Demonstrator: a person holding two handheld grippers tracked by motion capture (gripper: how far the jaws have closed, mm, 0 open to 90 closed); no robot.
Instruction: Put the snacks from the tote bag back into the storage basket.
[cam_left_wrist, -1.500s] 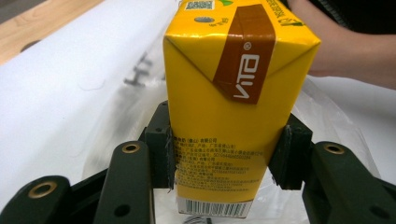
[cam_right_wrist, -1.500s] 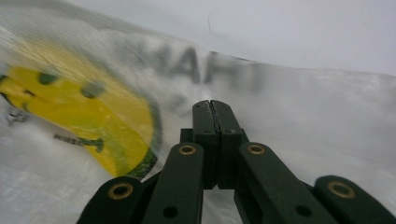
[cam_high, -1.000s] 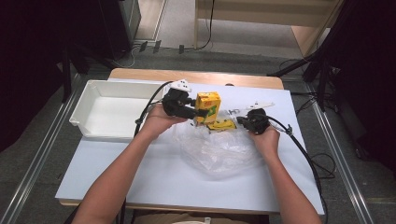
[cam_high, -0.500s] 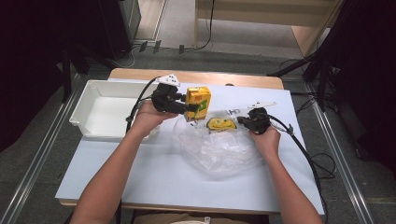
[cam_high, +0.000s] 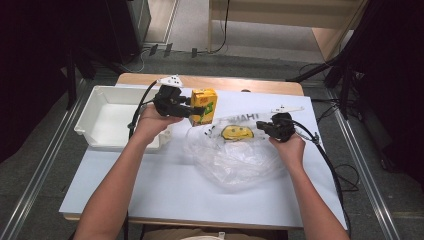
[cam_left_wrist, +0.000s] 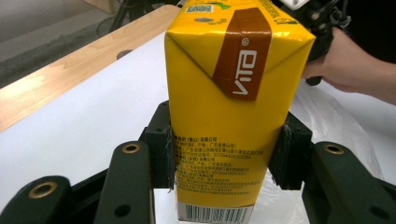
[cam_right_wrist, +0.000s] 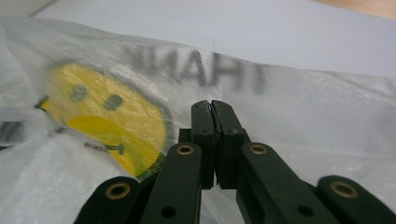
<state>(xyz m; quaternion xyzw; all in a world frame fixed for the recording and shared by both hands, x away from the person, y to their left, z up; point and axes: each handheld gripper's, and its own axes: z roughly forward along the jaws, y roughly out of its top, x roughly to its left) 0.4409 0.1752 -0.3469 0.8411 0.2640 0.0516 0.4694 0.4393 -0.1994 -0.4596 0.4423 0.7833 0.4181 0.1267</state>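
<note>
My left gripper (cam_high: 192, 111) is shut on a yellow Vita drink carton (cam_high: 203, 105) and holds it upright above the table, between the white tray and the bag. In the left gripper view the two pads press the carton (cam_left_wrist: 229, 107) on both sides, with the gripper (cam_left_wrist: 229, 158) low on its body. A clear plastic bag (cam_high: 235, 160) printed with a yellow smiley (cam_high: 236, 132) lies crumpled at the middle. My right gripper (cam_high: 262, 126) sits at the bag's far right edge. Its jaws (cam_right_wrist: 215, 112) are closed together, pinching the bag film (cam_right_wrist: 303, 107).
A white plastic tray (cam_high: 107, 117) stands at the left of the table. The white table sheet (cam_high: 175, 190) is bare toward the front, with a wooden edge (cam_high: 225, 82) along the back. Cables trail from both grippers.
My left gripper has carried the carton leftward, away from the bag and toward the tray. The right hand and the bag have stayed put.
</note>
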